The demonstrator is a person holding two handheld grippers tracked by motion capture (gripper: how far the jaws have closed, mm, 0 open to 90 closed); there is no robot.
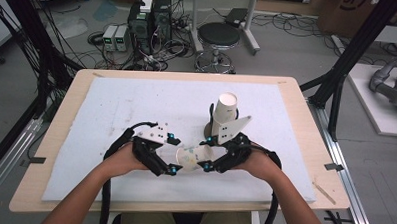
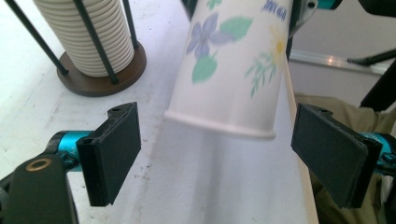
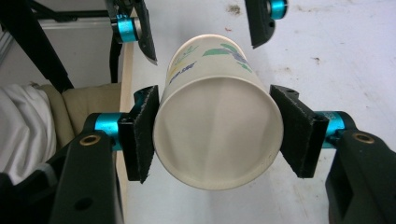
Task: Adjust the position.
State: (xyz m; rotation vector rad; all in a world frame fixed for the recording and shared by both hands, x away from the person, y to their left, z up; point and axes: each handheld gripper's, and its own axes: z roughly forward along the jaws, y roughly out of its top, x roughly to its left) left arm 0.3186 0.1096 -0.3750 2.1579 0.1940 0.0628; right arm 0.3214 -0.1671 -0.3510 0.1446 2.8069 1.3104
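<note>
Holding: right gripper [image 3: 219,135] clamped the flowered paper cup [image 3: 218,135] sideways
Left gripper [image 2: 217,154]: jaws wide, clear of cup
Advice: keep the squeeze light, or the rim would buckle

Paper cup [image 1: 195,156]: white, printed with blue flowers and green leaves. Lying on its side, raised off the white mat, near the table's front edge, about mid-width. Empty. Rim slightly squashed, sides pinched. Base toward the left.

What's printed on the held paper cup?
Paper cup: white with purple flowers, green leaves, some yellow and blue lettering. Clearest in the left gripper view.
</note>
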